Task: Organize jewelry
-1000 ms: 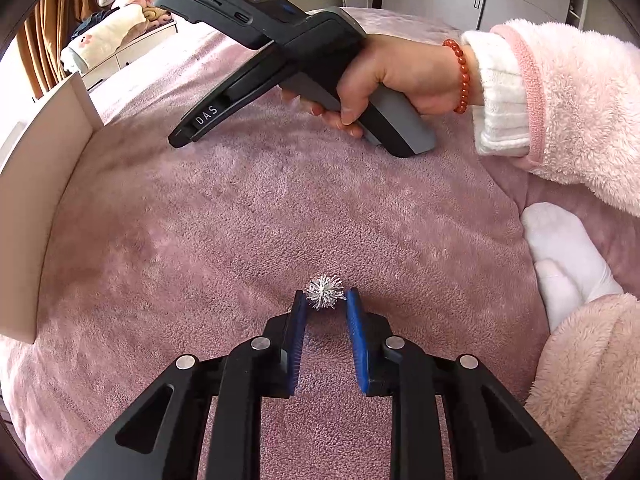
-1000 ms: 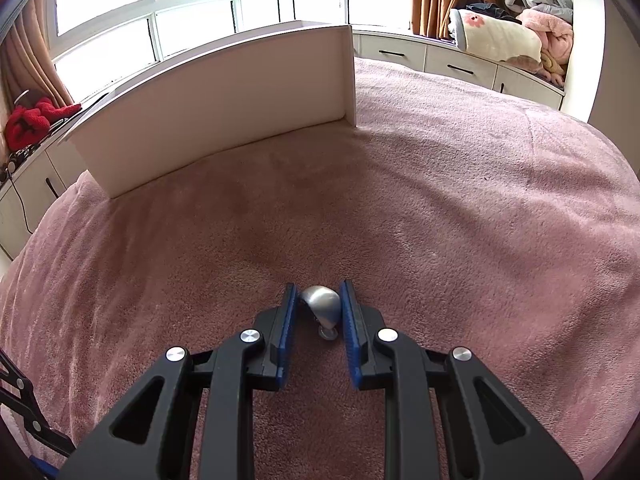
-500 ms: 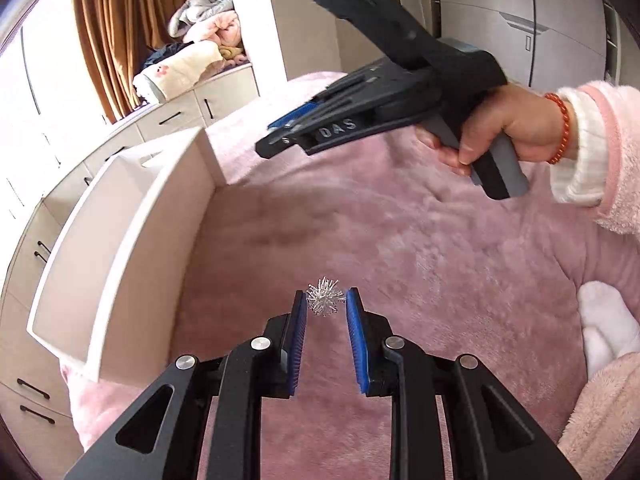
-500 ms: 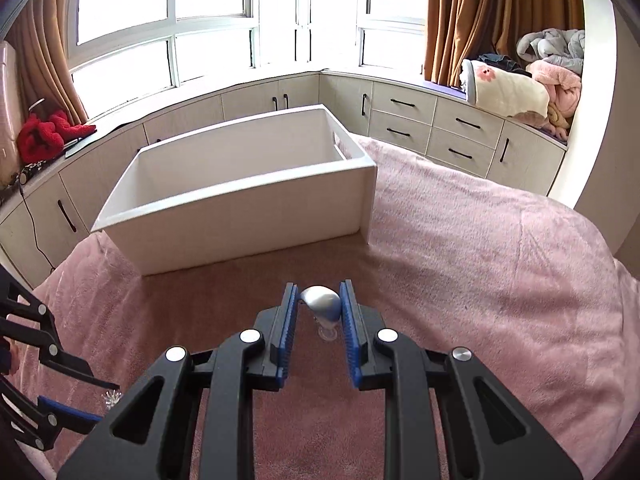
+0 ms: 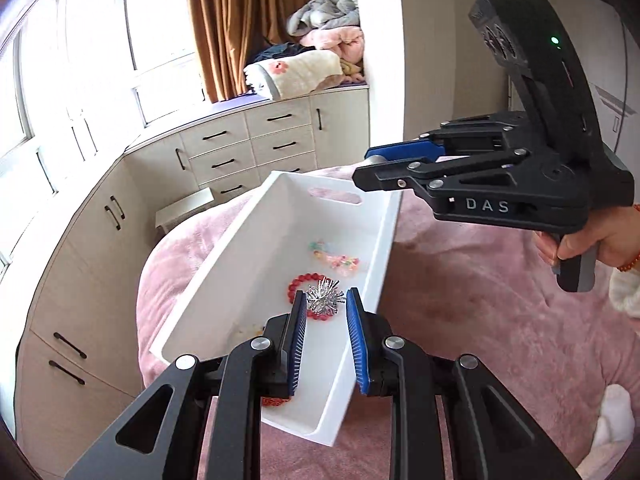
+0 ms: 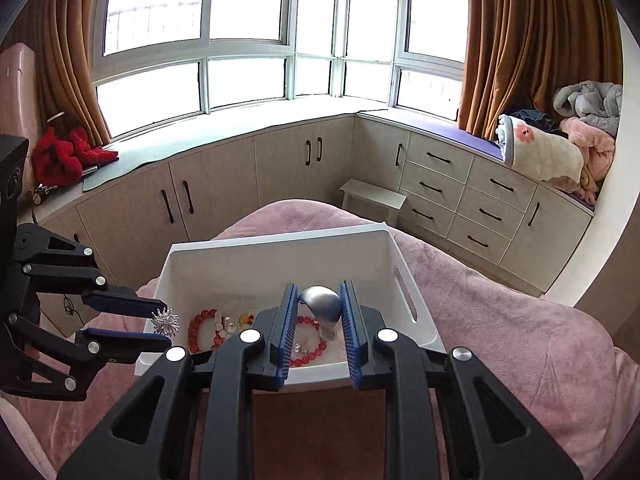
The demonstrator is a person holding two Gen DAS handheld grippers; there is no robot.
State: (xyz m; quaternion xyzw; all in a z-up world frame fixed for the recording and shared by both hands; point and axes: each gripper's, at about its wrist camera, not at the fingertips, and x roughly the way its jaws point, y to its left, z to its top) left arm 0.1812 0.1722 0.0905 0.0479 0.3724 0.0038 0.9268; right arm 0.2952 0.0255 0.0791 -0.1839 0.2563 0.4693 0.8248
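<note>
The left tongs (image 5: 326,306) clench a spiky silver ornament (image 5: 325,299); the right tongs (image 6: 319,312) clench a grey metal piece (image 6: 322,308). Below both lies the white tray (image 5: 384,248). An off-centre release could drop either onto the bed (image 5: 480,320).

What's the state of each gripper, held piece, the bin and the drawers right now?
left gripper: shut on spiky silver ornament, held above the bin.
right gripper: shut on silver dome piece, over the bin.
white bin: open-topped, upright on the pink blanket, red bead bracelets lying inside.
cabinet drawers: all closed.
</note>
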